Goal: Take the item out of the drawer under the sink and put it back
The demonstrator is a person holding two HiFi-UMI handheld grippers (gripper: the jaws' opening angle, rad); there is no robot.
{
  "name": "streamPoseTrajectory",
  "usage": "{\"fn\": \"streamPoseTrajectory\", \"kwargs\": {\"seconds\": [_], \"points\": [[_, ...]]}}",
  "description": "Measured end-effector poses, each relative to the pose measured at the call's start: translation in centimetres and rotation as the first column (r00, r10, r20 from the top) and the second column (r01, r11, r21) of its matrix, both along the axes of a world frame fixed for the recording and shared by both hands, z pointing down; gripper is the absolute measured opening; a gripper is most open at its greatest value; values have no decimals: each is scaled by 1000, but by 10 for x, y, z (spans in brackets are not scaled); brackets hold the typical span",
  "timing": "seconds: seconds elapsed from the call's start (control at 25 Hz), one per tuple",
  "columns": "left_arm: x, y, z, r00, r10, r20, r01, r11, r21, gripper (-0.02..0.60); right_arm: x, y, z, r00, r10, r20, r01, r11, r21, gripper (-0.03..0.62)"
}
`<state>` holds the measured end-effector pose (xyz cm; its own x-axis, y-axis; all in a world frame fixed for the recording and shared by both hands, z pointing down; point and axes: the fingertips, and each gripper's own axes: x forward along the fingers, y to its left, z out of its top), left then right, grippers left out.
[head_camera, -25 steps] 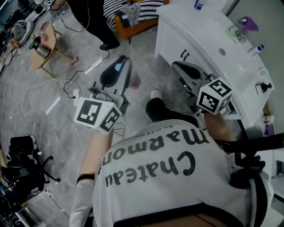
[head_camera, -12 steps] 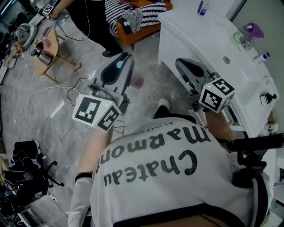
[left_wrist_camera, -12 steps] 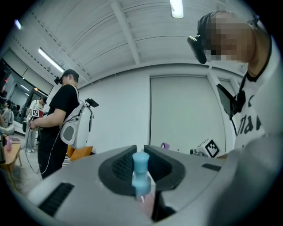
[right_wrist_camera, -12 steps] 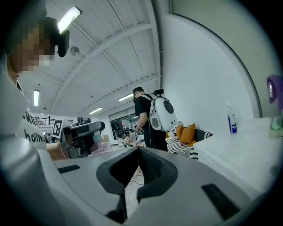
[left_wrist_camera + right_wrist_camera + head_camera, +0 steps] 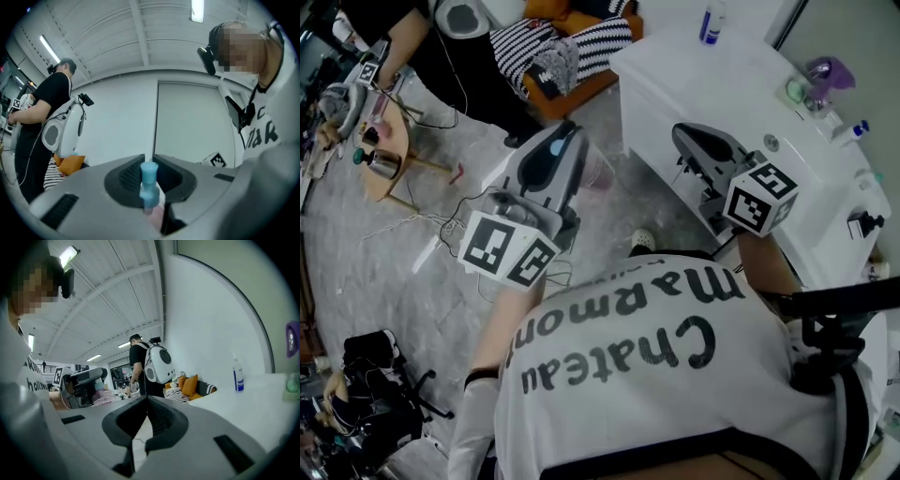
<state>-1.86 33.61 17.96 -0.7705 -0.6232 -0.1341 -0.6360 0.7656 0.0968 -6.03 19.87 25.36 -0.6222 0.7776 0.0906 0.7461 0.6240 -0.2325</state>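
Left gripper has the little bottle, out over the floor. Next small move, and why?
Probably swing the left gripper rightward in the head view, toward the front of the white sink cabinet. Its jaws are clamped on the blue-capped bottle, over the floor and apart from the cabinet. The right gripper is shut and empty near the cabinet front; the drawer itself is not visible.

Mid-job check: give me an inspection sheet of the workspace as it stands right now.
Surface: white sink vanity top, toiletries along its far edge.
Job's things: small pink bottle with blue cap; drawer not discernible.
Clutter: blue-labelled bottle, purple item on the vanity.
Grippers: left gripper shut on the bottle; right gripper shut, empty.
Cables: thin cables loose on grey floor.
Surroundings: person in black with white backpack, orange cushions.
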Motion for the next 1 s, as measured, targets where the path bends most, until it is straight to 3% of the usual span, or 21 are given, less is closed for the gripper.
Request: {"fn": "streamPoseTrajectory", "kwargs": {"seconds": [0.56, 1.0], "points": [[-120, -88, 5, 987, 158, -21, -158, 987, -1, 57, -98, -103, 17, 980, 191, -50, -192, 981, -32, 12], [-173, -153, 16, 957, 283, -60, -282, 959, 12, 57, -130, -169, 36, 943, 318, -93, -323, 945, -43, 12]]}}
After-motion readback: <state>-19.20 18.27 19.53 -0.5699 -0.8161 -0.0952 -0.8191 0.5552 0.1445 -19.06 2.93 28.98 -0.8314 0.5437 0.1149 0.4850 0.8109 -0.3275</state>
